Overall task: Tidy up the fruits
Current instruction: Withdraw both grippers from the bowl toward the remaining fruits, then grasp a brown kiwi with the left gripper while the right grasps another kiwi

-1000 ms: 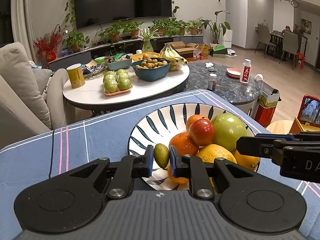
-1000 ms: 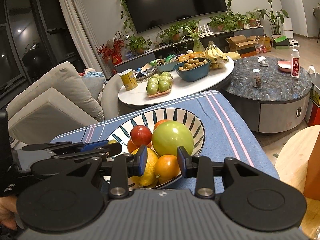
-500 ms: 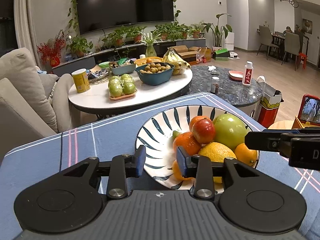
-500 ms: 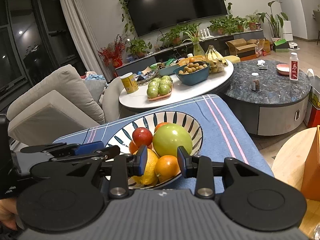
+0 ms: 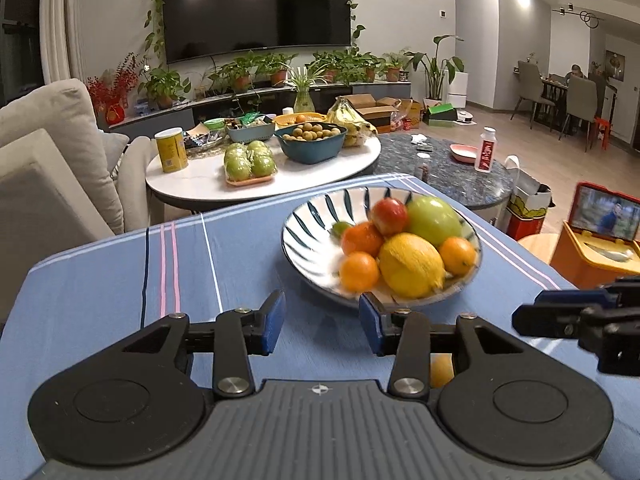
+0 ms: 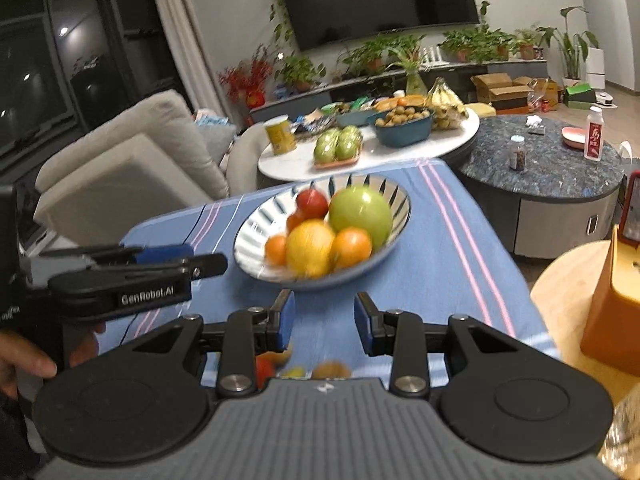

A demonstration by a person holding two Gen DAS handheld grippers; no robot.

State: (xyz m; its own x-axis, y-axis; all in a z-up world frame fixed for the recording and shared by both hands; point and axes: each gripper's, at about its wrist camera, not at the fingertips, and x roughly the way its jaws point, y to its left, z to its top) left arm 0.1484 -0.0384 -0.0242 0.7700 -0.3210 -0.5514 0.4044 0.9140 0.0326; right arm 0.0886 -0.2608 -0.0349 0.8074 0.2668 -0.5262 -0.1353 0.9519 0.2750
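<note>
Blue striped cloth covers the tabletop, and the striped bowl at centre frame holds the fruit: a green apple, red apple, lemon, several oranges and a small green fruit on the bowl's left side. Judging by this, one placement is finished and another pick comes next. Blurred fruit, probably oranges, shows at the bottom of the right view, so the next move likely calls for reaching down there. The left hand-held gripper is spread wide and empty, short of the bowl. The right hand-held gripper is likewise released, holding nothing.
</note>
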